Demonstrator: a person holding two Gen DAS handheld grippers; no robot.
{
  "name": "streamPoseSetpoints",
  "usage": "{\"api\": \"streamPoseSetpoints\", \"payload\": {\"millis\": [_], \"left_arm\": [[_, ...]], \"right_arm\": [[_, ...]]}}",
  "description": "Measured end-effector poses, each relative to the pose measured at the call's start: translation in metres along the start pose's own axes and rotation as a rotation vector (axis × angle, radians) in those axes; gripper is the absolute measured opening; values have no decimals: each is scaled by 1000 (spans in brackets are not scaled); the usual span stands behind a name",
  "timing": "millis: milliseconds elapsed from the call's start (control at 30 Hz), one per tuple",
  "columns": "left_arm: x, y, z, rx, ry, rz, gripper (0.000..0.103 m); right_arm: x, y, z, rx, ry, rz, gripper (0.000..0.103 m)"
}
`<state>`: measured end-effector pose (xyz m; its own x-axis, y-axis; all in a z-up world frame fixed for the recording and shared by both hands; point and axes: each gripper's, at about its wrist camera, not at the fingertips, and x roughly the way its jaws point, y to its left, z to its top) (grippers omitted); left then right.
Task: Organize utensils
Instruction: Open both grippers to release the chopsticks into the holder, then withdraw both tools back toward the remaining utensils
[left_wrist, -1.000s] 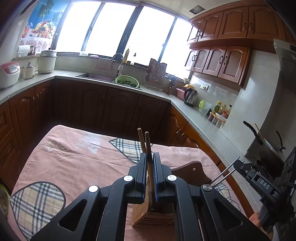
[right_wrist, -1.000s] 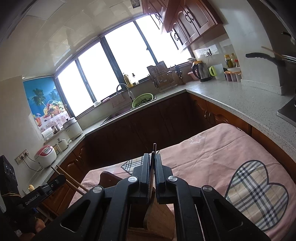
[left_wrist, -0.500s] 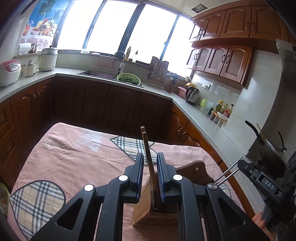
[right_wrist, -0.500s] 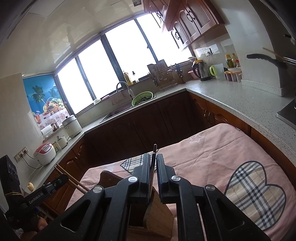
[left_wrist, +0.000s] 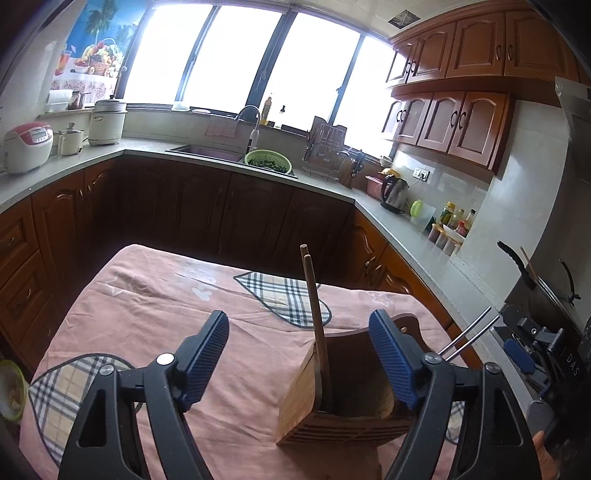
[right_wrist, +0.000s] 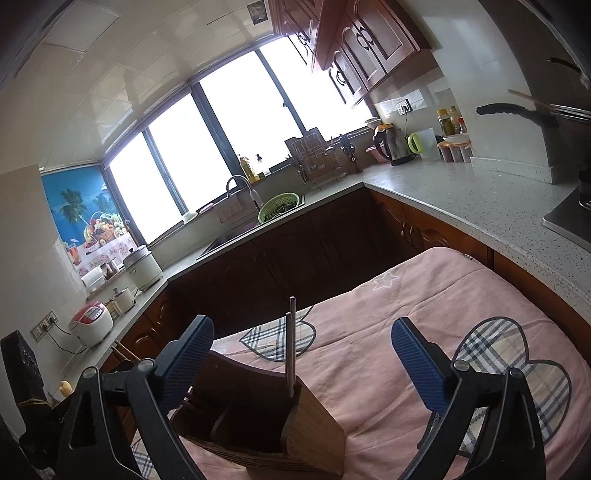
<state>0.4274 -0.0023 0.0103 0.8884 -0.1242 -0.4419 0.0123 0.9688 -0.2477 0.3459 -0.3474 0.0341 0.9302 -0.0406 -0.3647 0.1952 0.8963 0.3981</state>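
Note:
A wooden utensil holder (left_wrist: 343, 398) stands on the pink-clothed table, also in the right wrist view (right_wrist: 295, 428). A pair of wooden chopsticks (left_wrist: 314, 314) stands in it, leaning on its left wall. A pair of metal chopsticks (right_wrist: 290, 354) stands in it too, and shows at the right of the left wrist view (left_wrist: 469, 336). My left gripper (left_wrist: 299, 354) is open and empty, its jaws wide apart on either side of the wooden chopsticks. My right gripper (right_wrist: 303, 358) is open and empty, its jaws wide around the metal chopsticks.
The table carries a pink cloth (left_wrist: 177, 295) with plaid heart patches. Dark wood cabinets and a grey counter (right_wrist: 480, 199) run behind and to the right, with a sink, green colander (left_wrist: 267, 160), kettle (left_wrist: 395, 192) and rice cookers. A stove with a pan (left_wrist: 532, 284) is at the right.
Both grippers were shut on their chopsticks one second ago. Both have opened wide and let them go. The chopsticks now stand in the holder.

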Motion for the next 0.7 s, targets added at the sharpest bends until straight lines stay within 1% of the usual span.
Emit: {"api": "streamPoseSetpoints", "payload": {"millis": [33, 67, 133, 267, 367, 500, 567, 700], "left_arm": [[-3, 1, -2, 5, -4, 8, 96], [-8, 1, -5, 10, -7, 9, 97], [-16, 2, -9, 24, -4, 13, 102], [-37, 0, -21, 54, 15, 17, 102], [-56, -2, -33, 73, 36, 20, 102], [-87, -1, -46, 89, 55, 4, 102], [-103, -2, -53, 88, 63, 20, 102], [-140, 3, -62, 53, 40, 37, 102]], "right_arm": [[-1, -1, 0, 4, 5, 6, 102], [-2, -1, -1, 8, 14, 11, 102], [-4, -2, -2, 10, 44, 18, 103], [-14, -2, -9, 0, 101, 18, 103], [-28, 0, -19, -20, 126, 23, 103], [-54, 3, -34, -51, 132, 44, 103], [-68, 5, -41, -75, 132, 38, 103], [-96, 6, -54, -112, 126, 17, 103]]}}
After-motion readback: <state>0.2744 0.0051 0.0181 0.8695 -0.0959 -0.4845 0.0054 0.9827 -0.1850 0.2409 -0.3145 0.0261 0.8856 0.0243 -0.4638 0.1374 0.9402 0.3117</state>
